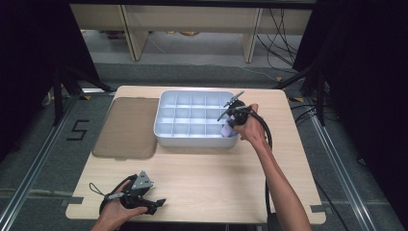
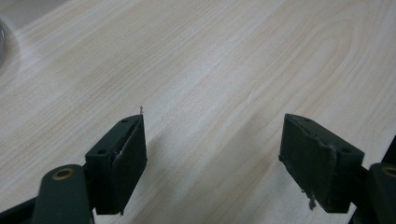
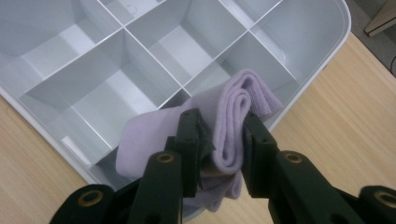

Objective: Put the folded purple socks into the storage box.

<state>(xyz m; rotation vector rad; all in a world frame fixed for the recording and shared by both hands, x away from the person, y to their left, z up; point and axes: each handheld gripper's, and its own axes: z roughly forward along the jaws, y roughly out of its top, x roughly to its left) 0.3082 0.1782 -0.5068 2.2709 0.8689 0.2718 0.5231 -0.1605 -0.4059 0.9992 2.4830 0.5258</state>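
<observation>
The right gripper (image 3: 219, 154) is clamping a folded lilac cloth (image 3: 233, 126) between its narrowly spaced jaws, the pads pressing on the doubled layers (the rest of the fabric is bulging out to one side). It is holding the cloth over the near right corner compartment of the white divided tray (image 1: 166, 132), just above the rim. The left gripper (image 2: 212, 154) is resting low over the bare wooden table (image 2: 210, 60), its jaws standing wide apart and gripping nothing.
</observation>
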